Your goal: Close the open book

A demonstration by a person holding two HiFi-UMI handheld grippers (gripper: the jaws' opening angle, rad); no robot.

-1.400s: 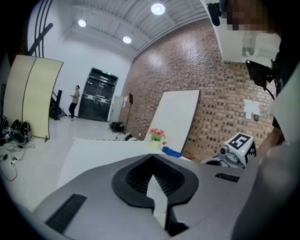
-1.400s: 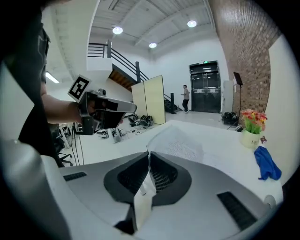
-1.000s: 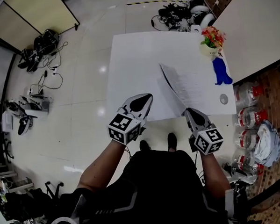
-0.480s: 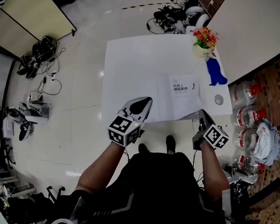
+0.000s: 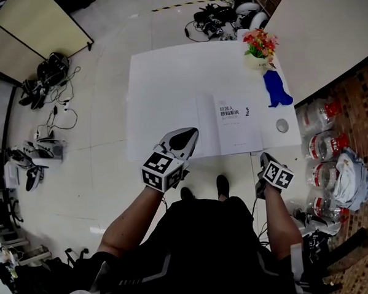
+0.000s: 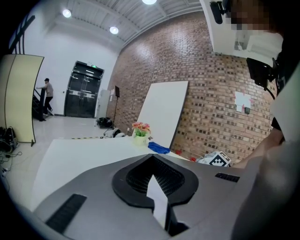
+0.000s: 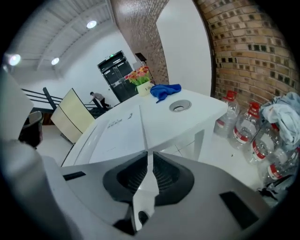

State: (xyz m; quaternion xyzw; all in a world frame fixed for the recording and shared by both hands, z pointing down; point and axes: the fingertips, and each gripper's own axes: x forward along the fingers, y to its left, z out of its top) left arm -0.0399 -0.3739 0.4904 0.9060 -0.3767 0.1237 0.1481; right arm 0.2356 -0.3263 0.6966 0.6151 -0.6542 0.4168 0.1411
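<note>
Nearest us, at the bottom of the head view, our left gripper sits at lower centre, its tip over the front edge of the white worktop. In the left gripper view its jaws are pressed together with nothing between them. Our right gripper is at lower right, just off the worktop's front right corner and apart from everything on it. The right gripper view shows its jaws pressed together too, with only a thin slit left, and they are empty.

Just beyond both grippers the book lies closed and flat on the worktop, right of centre by the front edge, with its white cover and printed title facing up. To its right, near the worktop's right edge, lies a small round grey disc. Further back along that edge a blue cloth is draped, and behind it a pot of red and orange flowers stands at the far right corner. Clear bottles with red caps stand on the floor at right. Tangled cables lie beyond the worktop.
</note>
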